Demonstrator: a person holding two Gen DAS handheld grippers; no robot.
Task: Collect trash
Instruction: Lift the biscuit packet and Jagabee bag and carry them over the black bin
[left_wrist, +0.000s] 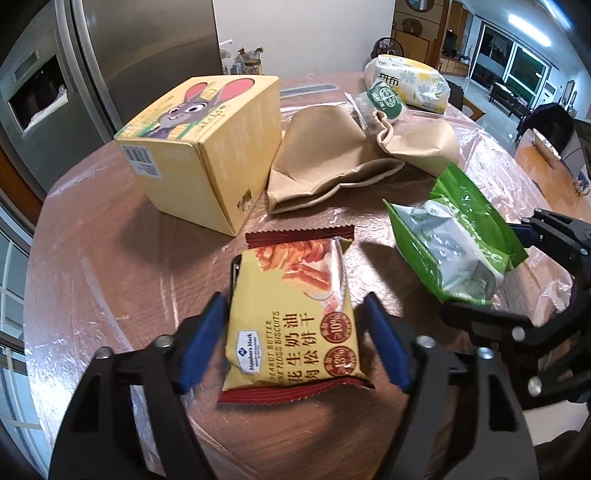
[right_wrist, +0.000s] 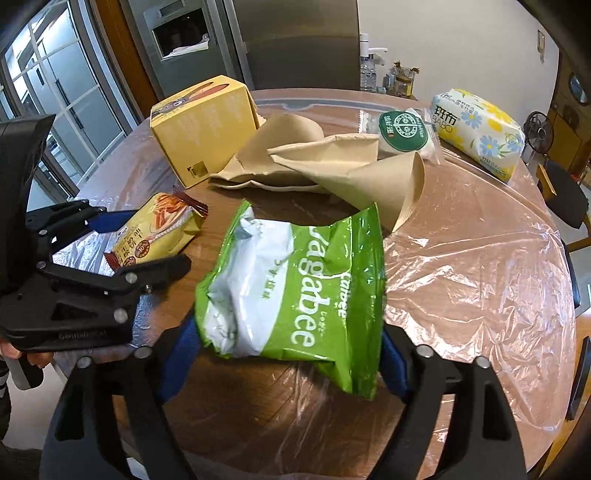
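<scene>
Left gripper (left_wrist: 295, 336): jaws wide, straddling a yellow Member's Mark biscuit packet (left_wrist: 291, 317). Print reads "PEANUT BUTTER ... FLOSS BISCUITS" plus Chinese text and a "10%" badge. The left blue pad sits right at the packet's edge, the right pad stands clear of it; no squeeze visible. Packet lies flat on the table (left_wrist: 110, 280).

Right gripper (right_wrist: 284, 365): jaws wide, either side of a green-and-white Calbee "Jagabee" snack bag (right_wrist: 295, 291). Bag is crumpled and lies on the tabletop; both blue pads are at the bag's edges, contact unclear.

The round wooden table carries a clear plastic sheet (right_wrist: 480, 280).

From the left wrist view, around the biscuit packet:
- 11 o'clock: yellow carton (left_wrist: 199, 147) with a cartoon rabbit and a barcode label.
- 12 o'clock: crumpled brown paper (left_wrist: 340, 155), rolled into cones.
- 1 o'clock, farther back: round green-labelled pastry in a clear wrapper (left_wrist: 384, 99), text too small to read.
- behind that: tissue pack (right_wrist: 476, 129), flower print, "BABO" legible in the right wrist view.
- 3 o'clock: the Jagabee bag.

Steel fridge (left_wrist: 129, 55) at 11 o'clock beyond the table.
</scene>
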